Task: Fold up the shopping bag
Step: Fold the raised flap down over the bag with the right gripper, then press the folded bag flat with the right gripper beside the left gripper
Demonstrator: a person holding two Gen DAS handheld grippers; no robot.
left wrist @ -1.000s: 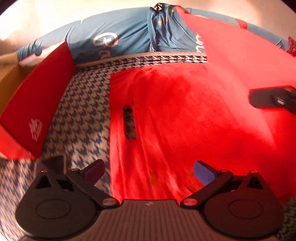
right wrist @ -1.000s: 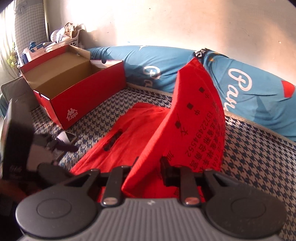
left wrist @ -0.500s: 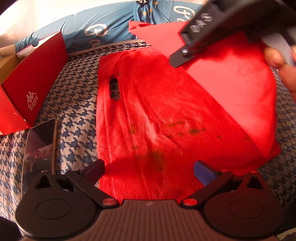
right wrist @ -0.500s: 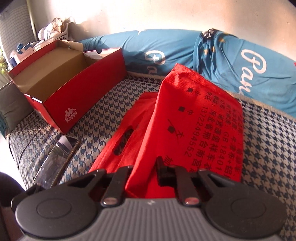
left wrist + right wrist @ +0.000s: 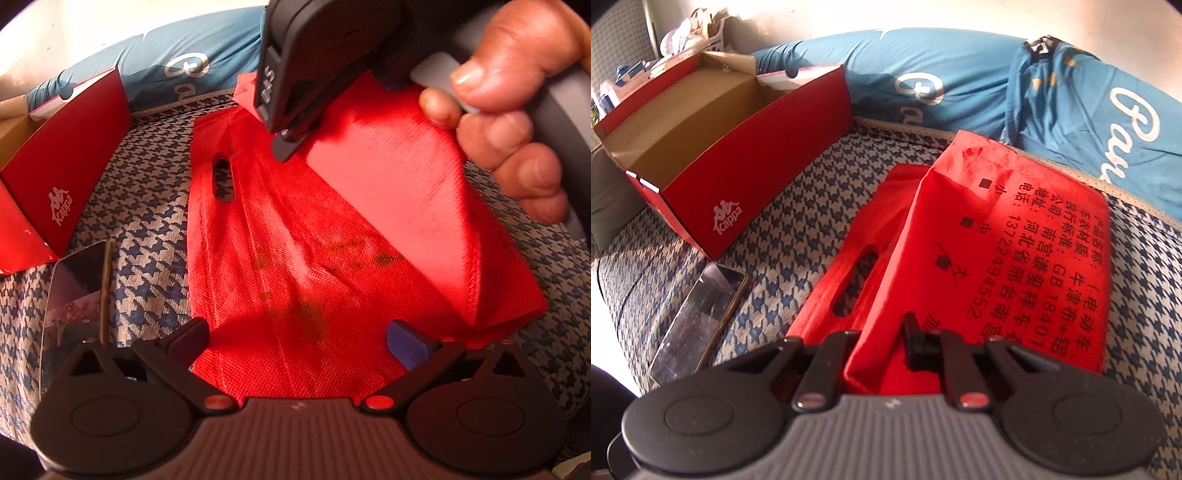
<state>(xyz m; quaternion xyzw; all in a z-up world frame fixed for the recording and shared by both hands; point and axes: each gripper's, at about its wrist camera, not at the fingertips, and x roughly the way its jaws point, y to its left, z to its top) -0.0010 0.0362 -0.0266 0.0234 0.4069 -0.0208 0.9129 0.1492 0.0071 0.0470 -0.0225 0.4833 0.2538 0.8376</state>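
Mid-fold: my right gripper was clamped on the red bag's turned-over edge, the flap draped ahead of its fingers. My left gripper hovered wide open, empty, over the bag's flat half. Next, I judged: lay the flap flat.

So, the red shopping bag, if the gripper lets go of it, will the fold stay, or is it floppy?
The red shopping bag looks like thin non-woven cloth: probably light and floppy. Where the right gripper pinches it, the flap bulges rather than lies flat, so the fold may spring open. The coarse houndstooth cover beneath likely keeps it from sliding.
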